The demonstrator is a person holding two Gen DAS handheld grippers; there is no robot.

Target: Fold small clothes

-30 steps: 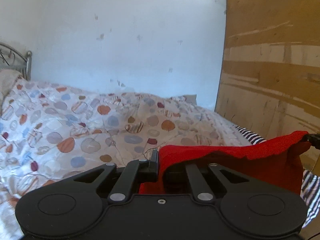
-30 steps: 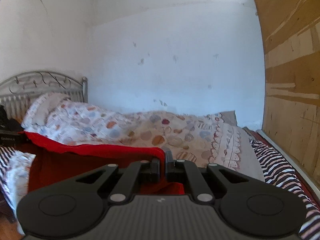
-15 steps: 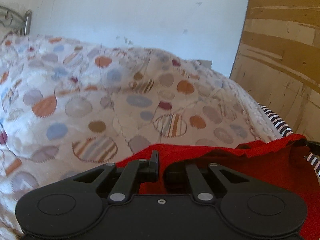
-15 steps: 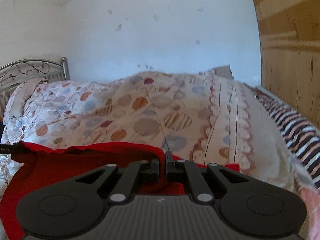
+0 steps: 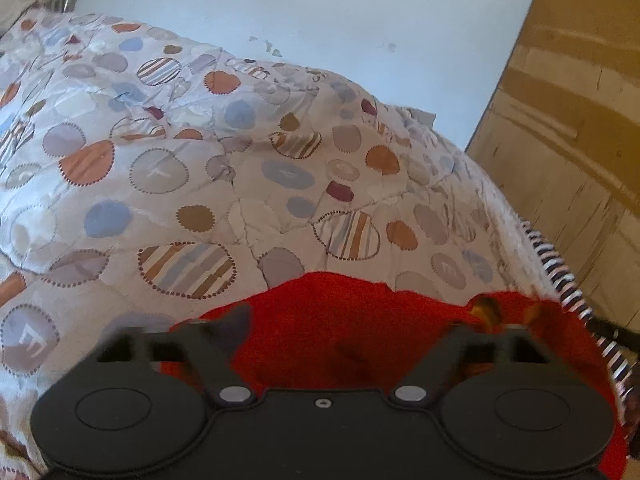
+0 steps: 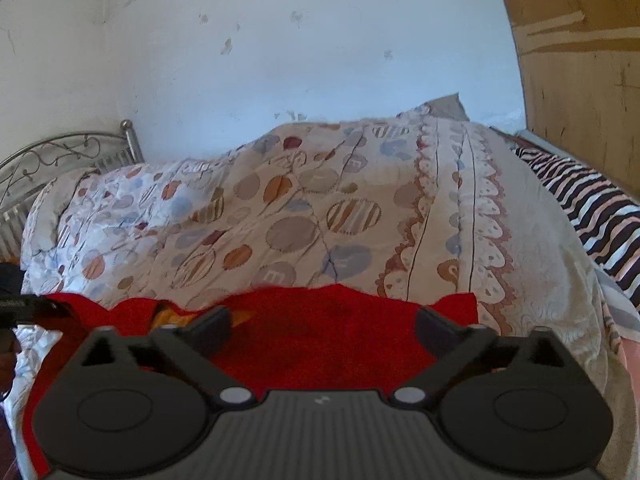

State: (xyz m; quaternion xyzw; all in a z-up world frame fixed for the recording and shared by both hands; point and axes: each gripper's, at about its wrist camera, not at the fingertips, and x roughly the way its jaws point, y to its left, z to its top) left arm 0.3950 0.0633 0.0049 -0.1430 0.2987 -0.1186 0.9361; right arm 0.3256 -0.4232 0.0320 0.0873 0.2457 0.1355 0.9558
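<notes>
Red garment (image 5: 340, 320) on quilt (image 5: 200, 180), hand-held grippers spread

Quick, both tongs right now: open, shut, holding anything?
Left tongs: open, holding nothing, over the red cloth.
Right tongs: open, holding nothing, over the same cloth.

garment (image 6: 340, 332) on quilt (image 6: 320, 220) | striped sheet (image 6: 592, 208) right of quilt; headboard (image 6: 60, 152) left
</notes>
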